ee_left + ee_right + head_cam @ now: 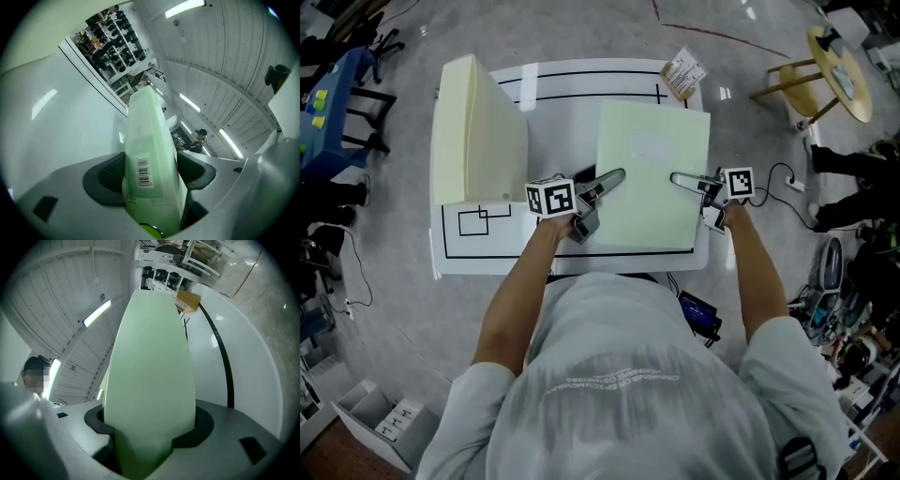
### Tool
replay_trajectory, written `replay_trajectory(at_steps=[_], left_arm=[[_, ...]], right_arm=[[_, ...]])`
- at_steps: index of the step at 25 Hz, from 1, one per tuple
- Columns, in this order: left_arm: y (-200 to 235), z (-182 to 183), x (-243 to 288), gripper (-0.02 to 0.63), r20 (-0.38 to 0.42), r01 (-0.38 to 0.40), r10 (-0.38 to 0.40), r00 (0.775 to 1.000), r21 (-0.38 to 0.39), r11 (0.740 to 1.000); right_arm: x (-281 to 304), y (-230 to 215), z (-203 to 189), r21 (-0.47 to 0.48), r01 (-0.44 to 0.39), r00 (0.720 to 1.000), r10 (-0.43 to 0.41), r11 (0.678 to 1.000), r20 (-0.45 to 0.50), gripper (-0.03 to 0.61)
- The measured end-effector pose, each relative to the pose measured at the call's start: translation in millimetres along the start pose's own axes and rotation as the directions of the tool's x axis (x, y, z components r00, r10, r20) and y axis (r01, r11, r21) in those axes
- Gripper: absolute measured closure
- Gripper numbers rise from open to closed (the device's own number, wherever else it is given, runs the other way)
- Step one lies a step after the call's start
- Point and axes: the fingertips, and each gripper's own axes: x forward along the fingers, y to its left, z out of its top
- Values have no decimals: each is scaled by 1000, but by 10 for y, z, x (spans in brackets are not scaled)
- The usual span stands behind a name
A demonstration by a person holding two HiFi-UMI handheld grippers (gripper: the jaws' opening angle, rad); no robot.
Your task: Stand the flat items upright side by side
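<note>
While both grippers are on it, the green box (652, 178) sits in the middle of the head view, over the centre of the white table (562, 117), broad pale face turned up toward the camera. Whether its underside touches the tabletop cannot be told.

Left gripper (614, 177): comes in from the left, at the box's left edge. In the left gripper view the green box (150, 150) runs straight between the two dark pads (108, 174), filling the gap, so the jaws are spread wide and clamped on its thickness. A white barcode label (144, 172) shows on the narrow side facing this camera.

Right gripper (679, 178): comes in from the right, at the opposite edge, about level with the left one. In the right gripper view the green box (150, 376) again fills the whole space between the jaws, with both pads against it: wide, but gripping.

Cream box (478, 131): upper left of the table, apart from the green one; it appears to stand on edge, broad side facing left.

Black guide lines mark the tabletop, with a small outlined rectangle (478, 222) at lower left, below the cream box. A small printed card (683, 73) lies at the table's upper right corner.
</note>
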Motion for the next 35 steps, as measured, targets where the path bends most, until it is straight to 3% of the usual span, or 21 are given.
replay_trajectory(at_steps=[5, 10, 13, 17, 21, 24, 28, 32, 35], left_arm=[[-261, -99, 47, 264, -44, 59, -57, 997, 47, 997], [-470, -103, -26, 264, 5, 42, -43, 999, 118, 992], [-504, -144, -149, 265, 46, -21, 14, 999, 160, 987], [-532, -266, -343, 265, 68, -113, 100, 993, 238, 965], [-577, -332, -567, 267, 100, -194, 170, 980, 326, 925], [-570, -384, -743, 270, 119, -239, 210, 971, 365, 900], [-468, -446, -1069, 270, 149, -278, 240, 959, 356, 892], [-361, -507, -1636, 270, 165, -296, 251, 954, 371, 880], [-229, -474, -2193, 270, 195, -342, 287, 938, 375, 862]], right_arm=[[-210, 146, -190, -51, 6, 993, 0, 999, 119, 255], [-444, 302, -249, -120, 87, 970, -57, 989, 237, 258], [-684, 350, -148, -109, 166, 923, -116, 980, 366, 264], [-1042, 449, -18, -104, 299, 826, -203, 949, 525, 268], [-1249, 652, 107, -202, 468, 749, -265, 860, 607, 268], [-1215, 901, 190, -299, 551, 721, -265, 779, 640, 269], [-980, 1158, 218, -385, 641, 692, -282, 664, 665, 270], [-495, 1412, 123, -460, 704, 668, -287, 541, 686, 270], [-128, 1634, 59, -491, 739, 644, -272, 460, 715, 270]])
